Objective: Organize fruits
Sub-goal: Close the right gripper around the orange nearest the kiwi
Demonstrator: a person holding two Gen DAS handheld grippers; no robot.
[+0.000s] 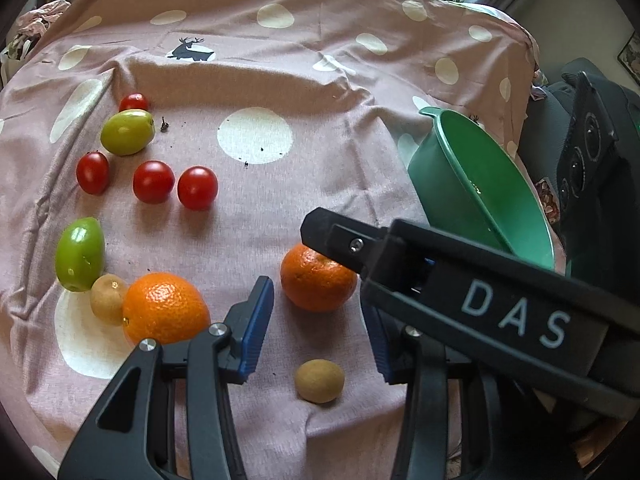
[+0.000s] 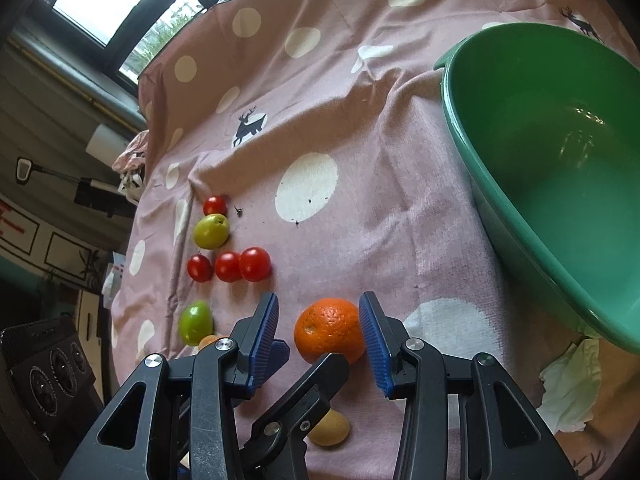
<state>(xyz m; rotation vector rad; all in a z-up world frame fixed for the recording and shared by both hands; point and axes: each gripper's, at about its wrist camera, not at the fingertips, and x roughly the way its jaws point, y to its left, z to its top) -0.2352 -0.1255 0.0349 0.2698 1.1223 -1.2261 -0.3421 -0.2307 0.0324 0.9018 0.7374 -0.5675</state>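
My right gripper (image 2: 320, 336) brackets the orange (image 2: 328, 330) left of the green basin (image 2: 560, 168), jaws part-open, right pad touching, left clear. My left gripper (image 1: 316, 328) hangs narrow and empty just beside it.

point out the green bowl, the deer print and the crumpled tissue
green bowl (image 2: 460, 128), right wrist view, on its near rim
deer print (image 1: 188, 50), left wrist view, on the deer's body
crumpled tissue (image 2: 572, 384), right wrist view, on its middle
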